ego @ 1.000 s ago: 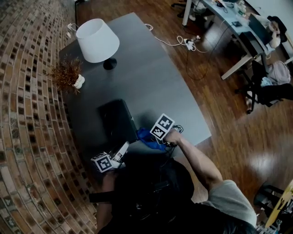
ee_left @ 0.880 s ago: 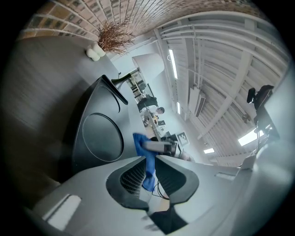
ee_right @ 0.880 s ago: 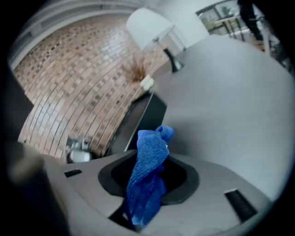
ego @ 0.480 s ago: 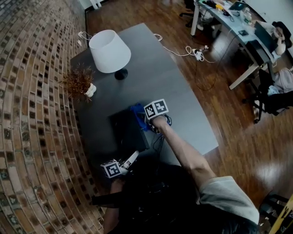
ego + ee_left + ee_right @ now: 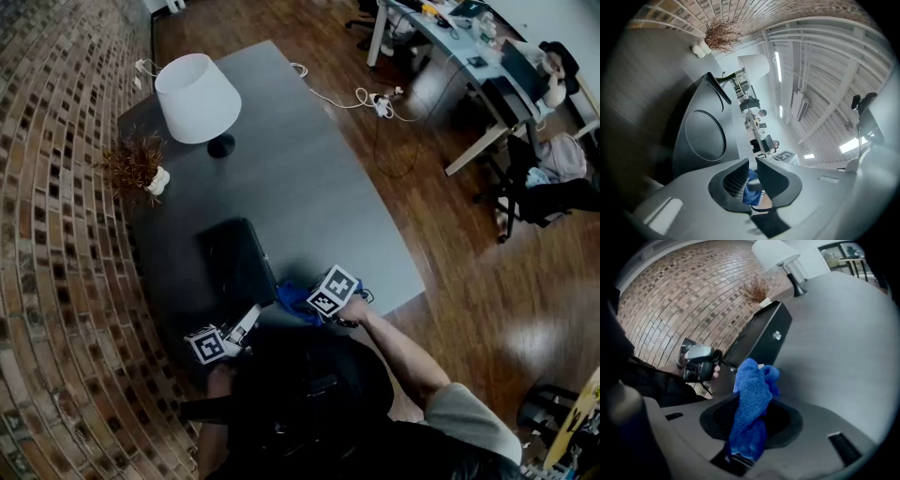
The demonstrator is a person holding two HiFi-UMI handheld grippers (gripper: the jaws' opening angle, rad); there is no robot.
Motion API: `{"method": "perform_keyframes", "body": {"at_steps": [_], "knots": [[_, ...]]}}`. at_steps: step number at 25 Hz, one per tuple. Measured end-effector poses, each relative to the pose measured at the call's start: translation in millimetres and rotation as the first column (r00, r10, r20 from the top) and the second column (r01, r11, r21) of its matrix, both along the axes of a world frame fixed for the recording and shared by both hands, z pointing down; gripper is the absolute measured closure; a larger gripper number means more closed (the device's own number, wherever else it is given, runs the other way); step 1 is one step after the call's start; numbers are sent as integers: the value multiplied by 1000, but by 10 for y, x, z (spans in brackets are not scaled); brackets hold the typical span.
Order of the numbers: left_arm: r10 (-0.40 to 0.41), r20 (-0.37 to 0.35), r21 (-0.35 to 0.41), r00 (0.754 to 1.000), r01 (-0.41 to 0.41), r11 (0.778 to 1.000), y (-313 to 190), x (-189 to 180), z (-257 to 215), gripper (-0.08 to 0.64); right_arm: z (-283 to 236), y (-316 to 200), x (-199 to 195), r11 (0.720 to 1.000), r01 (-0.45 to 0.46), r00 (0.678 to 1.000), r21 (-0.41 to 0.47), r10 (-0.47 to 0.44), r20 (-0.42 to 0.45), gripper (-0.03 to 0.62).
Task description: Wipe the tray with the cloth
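Tray [image 5: 232,255], black, shallow, with an oval recess in its floor, lies on the grey tabletop [image 5: 319,178] toward the near edge, close to the brick wall [image 5: 52,234]. Cloth [image 5: 751,390], blue terry, bunched, stands up out of my right hand-held gripper [image 5: 305,302], whose jaws are clamped on its lower part; in the head view the cloth sits just beside the tray's near right corner, over the tabletop and not on the tray. My left hand-held gripper [image 5: 752,161] has its jaws drawn together to a thin slit with nothing between the pads; its tips lie at the tray's near corner, and whether they nip the rim I cannot tell. Lamp [image 5: 197,86], white shade on a dark foot, stands at the far end of the tabletop. Dried plant [image 5: 136,159] in a small white pot stands near the lamp, on the wall side. Cables [image 5: 347,92], white, lie on the wooden floor [image 5: 487,281] beyond the far edge.
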State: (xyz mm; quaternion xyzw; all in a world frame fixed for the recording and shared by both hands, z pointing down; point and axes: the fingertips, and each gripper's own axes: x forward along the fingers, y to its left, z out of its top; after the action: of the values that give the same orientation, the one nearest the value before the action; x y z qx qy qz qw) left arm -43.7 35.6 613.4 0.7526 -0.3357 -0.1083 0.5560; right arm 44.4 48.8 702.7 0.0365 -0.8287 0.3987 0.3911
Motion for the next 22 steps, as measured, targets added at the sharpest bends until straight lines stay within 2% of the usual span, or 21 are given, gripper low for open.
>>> {"method": "perform_keyframes", "body": {"at_steps": [2, 4, 5, 7, 9, 10, 12, 14, 15, 17, 18, 20, 22], "knots": [[1, 19, 3, 1000, -1, 1000, 7, -12, 25, 517, -14, -44, 304, 999, -48, 999, 14, 49, -21, 460], [-21, 41, 32, 999, 20, 999, -9, -89, -24, 517, -114, -373, 682, 980, -184, 982, 70, 187, -36, 459], [-39, 43, 59, 998, 36, 998, -34, -131, -115, 517, -191, -584, 898, 958, -263, 962, 112, 269, -40, 457], [-71, 78, 108, 994, 62, 992, -75, -236, -277, 517, -345, -980, 1384, 892, -395, 906, 221, 418, -64, 454], [-98, 156, 143, 983, 75, 987, -104, -378, -328, 487, -411, -1234, 1812, 837, -419, 867, 353, 484, -118, 445], [-111, 179, 153, 977, 84, 985, -128, -436, -346, 483, -381, -1277, 1941, 829, -378, 867, 412, 473, -158, 440], [-129, 178, 155, 975, 102, 983, -187, -483, -379, 482, -192, -1215, 2033, 843, -233, 878, 484, 397, -268, 416], [-119, 171, 154, 978, 93, 984, -229, -462, -325, 460, -53, -1126, 2000, 849, -97, 872, 519, 323, -367, 347], [-105, 175, 151, 979, 79, 985, -244, -425, -281, 459, -82, -1126, 1958, 839, -54, 868, 542, 307, -389, 315], [-83, 172, 135, 982, 60, 989, -266, -324, -232, 448, -306, -1217, 1832, 793, 8, 862, 609, 303, -406, 220], [-76, 164, 129, 983, 55, 990, -268, -283, -218, 448, -455, -1281, 1732, 760, 41, 861, 648, 302, -409, 202], [-65, 146, 127, 987, 47, 991, -258, -234, -194, 448, -730, -1365, 1373, 686, 111, 882, 719, 264, -389, 202], [-57, 133, 130, 989, 40, 991, -260, -199, -199, 448, -858, -1318, 799, 623, 181, 928, 761, 149, -343, 220]]}}
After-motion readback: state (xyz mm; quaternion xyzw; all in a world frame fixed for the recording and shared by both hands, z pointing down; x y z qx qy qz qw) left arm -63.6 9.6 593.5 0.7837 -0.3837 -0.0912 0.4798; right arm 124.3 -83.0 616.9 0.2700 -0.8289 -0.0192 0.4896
